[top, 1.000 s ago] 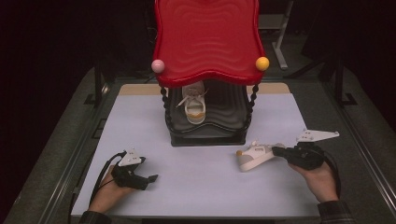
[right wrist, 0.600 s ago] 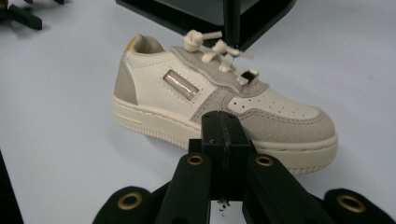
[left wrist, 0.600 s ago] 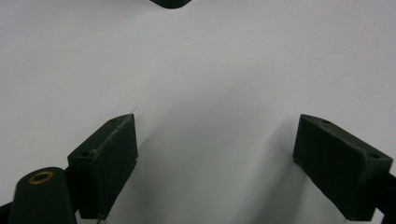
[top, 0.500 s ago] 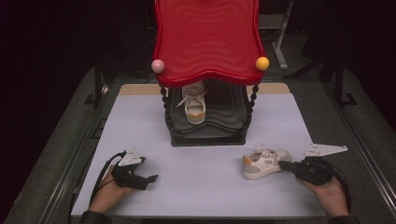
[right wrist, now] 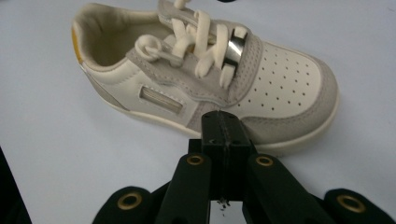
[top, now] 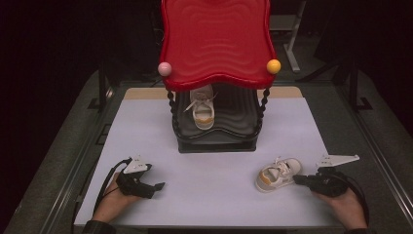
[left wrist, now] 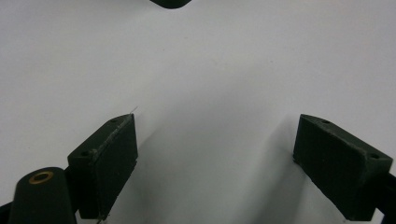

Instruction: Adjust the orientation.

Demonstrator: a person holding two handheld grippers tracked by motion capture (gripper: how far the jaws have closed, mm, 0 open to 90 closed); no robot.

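A small white and grey shoe (top: 278, 174) with a yellow heel lies on the white table top (top: 219, 195) at the near right. In the right gripper view the shoe (right wrist: 205, 79) lies on its sole, toe to the right. My right gripper (top: 298, 179) is shut, and its joined tips (right wrist: 226, 128) rest against the shoe's grey side just above the sole. Nothing shows between the jaws. My left gripper (top: 158, 186) rests at the near left, open (left wrist: 215, 163), with bare table between its pads. A matching shoe (top: 202, 109) stands on the stand's lower black tray (top: 243, 131).
A two-level stand with a red wavy top (top: 216, 44) stands at the table's middle back, with a pink ball (top: 164, 68) and a yellow ball (top: 273, 66) at its front corners. Dark rails border the table on both sides.
My right gripper and the shoe moved right and toward the near edge. The shoe went from tilted to lying flat on the table. The left gripper stayed put.
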